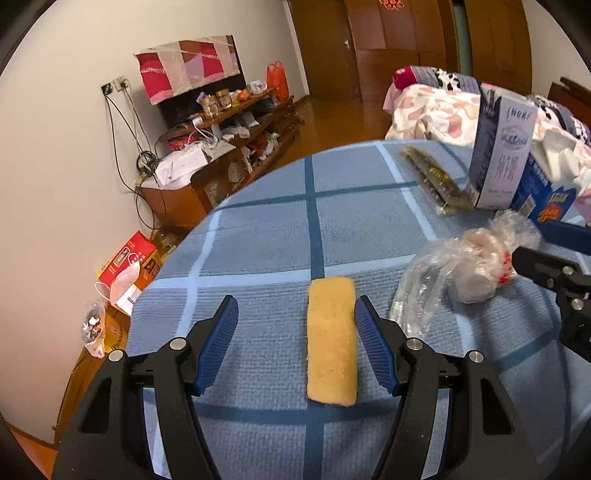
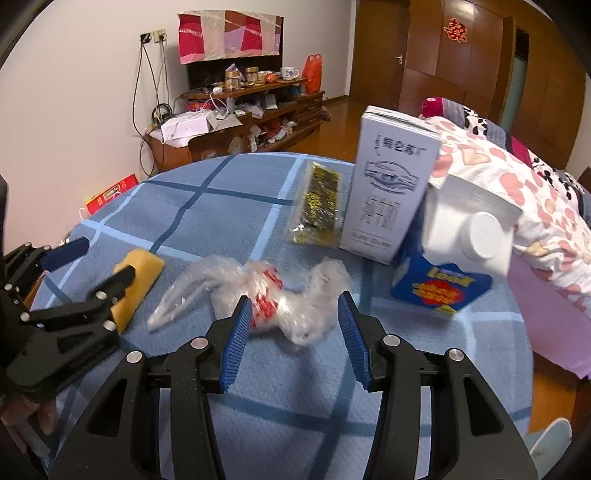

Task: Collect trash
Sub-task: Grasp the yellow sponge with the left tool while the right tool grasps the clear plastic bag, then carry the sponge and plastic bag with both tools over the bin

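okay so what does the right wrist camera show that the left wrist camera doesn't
Only the right wrist view shows the white screw cap on the tilted blue carton, and the red ornament on the wooden doors. Only the left wrist view shows the face mask on the red box by the wall. Both show the yellow sponge, the crumpled plastic bag, the upright milk carton and both open grippers.

Bare tablecloth (image 1: 258, 236) left, milk carton (image 2: 388, 184) and blue carton (image 2: 443, 284) crowd far right

crumpled clear plastic wrapper (image 2: 273, 295) lies beside yellow sponge (image 1: 331, 341), near upright milk carton (image 2: 388, 188).
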The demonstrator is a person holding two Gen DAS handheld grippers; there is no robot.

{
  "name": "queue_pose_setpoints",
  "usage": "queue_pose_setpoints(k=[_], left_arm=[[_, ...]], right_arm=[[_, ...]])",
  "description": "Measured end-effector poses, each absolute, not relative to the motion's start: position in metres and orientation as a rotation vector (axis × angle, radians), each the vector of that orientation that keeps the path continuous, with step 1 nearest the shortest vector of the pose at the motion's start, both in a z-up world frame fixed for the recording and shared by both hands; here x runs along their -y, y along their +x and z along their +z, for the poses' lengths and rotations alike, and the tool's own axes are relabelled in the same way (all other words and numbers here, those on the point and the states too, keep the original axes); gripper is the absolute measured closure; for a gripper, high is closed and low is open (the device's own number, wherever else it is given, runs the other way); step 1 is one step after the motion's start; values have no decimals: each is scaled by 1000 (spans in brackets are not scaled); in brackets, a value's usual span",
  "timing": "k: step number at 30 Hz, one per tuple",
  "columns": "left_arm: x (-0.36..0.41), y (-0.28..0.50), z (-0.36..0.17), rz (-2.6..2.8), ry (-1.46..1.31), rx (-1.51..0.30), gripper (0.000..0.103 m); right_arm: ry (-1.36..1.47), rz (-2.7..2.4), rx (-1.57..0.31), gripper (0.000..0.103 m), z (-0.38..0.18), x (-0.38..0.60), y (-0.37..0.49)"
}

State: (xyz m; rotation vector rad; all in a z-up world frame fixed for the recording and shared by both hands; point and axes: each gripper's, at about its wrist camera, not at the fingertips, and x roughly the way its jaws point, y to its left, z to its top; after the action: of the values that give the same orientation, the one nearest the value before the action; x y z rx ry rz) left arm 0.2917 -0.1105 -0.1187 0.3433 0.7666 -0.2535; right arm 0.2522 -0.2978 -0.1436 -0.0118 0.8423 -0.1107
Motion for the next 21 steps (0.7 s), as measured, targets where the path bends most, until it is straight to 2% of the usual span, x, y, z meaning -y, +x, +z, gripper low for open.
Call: queue_pose_setpoints(k=[2, 6, 10, 14, 21], left_arm=[[110, 296, -123, -275, 333, -785, 46], [109, 295, -127, -359, 285, -809, 81], [111, 289, -129, -380, 289, -794, 85], [107, 284, -124, -381, 265, -791, 87], [93, 253, -101, -359, 243, -722, 87]], right_arm=[[-4, -101, -855, 55, -147, 297, 260], [-16, -77, -899, 55, -157, 290, 273], [-22, -37, -929, 72, -163, 283, 277], [-36, -24, -926, 80, -163, 278, 273], [-41, -25, -858, 81, -148, 280, 240]])
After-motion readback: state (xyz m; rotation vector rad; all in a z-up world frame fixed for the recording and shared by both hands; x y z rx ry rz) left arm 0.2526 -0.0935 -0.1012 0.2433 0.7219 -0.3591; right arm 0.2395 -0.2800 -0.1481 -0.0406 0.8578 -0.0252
